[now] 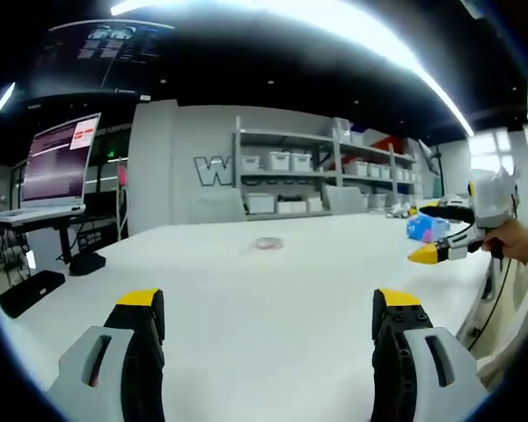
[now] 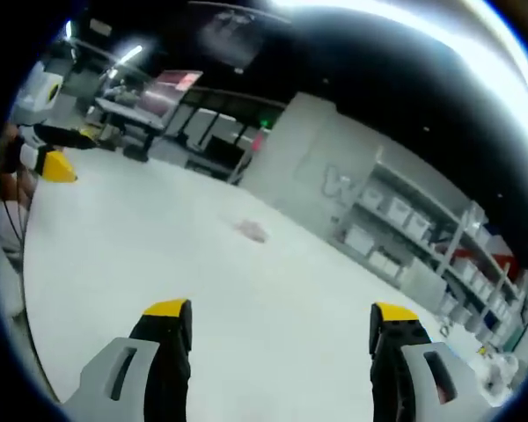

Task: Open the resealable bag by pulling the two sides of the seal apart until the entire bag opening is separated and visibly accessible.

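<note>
A small clear resealable bag (image 1: pixel 267 243) lies flat on the white table (image 1: pixel 273 299), far out near the middle; in the right gripper view the bag (image 2: pixel 252 231) shows as a faint pinkish patch. My left gripper (image 1: pixel 268 309) is open above the near part of the table, nothing between its yellow-tipped jaws. My right gripper (image 2: pixel 280 318) is open too, well short of the bag. In the left gripper view the right gripper (image 1: pixel 442 233) comes in from the right, held by a hand. In the right gripper view the left gripper (image 2: pixel 53 151) appears at the far left.
A laptop (image 1: pixel 57 167) stands on a side stand at the left. Shelves with white bins (image 1: pixel 330 176) line the back wall. A blue packet (image 1: pixel 422 229) lies at the table's far right edge. The table (image 2: pixel 202 290) is broad and bare around the bag.
</note>
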`<state>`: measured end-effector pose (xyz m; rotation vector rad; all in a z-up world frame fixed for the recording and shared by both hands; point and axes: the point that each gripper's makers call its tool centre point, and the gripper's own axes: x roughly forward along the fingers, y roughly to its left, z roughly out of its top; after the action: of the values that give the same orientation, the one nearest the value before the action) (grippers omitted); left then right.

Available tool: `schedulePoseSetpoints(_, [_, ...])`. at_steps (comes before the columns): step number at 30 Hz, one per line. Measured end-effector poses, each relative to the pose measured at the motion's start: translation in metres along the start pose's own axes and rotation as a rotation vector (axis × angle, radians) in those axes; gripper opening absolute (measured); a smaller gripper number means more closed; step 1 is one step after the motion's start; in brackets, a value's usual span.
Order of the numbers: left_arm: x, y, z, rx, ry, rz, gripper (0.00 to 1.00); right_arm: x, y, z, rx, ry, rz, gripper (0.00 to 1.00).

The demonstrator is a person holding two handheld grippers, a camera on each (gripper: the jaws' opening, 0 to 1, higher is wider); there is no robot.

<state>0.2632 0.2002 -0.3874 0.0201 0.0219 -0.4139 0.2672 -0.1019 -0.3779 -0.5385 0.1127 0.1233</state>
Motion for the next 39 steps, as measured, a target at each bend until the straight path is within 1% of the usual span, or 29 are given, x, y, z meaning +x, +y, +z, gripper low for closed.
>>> schedulePoseSetpoints(11, [-0.001,0.002,-0.001,-0.005,-0.001,0.008,0.97,0.006,0.003,0.005,-0.047,0.0,0.048,0.83])
schedulePoseSetpoints(15, [-0.001,0.003,-0.001,-0.005,0.0,0.007,0.97,0.01,0.006,0.005,-0.058,0.008,0.082,0.83])
schedulePoseSetpoints(21, [-0.003,0.006,-0.001,-0.007,-0.001,0.013,0.97,0.014,0.009,0.005,-0.112,0.022,0.113,0.82])
schedulePoseSetpoints(35, [-0.003,0.005,0.0,-0.005,-0.003,0.007,0.97,0.025,0.017,0.009,-0.262,0.037,0.188,0.81])
schedulePoseSetpoints(39, [-0.003,0.005,0.001,-0.003,-0.003,0.007,0.97,0.028,0.021,0.013,-0.275,0.027,0.205,0.81])
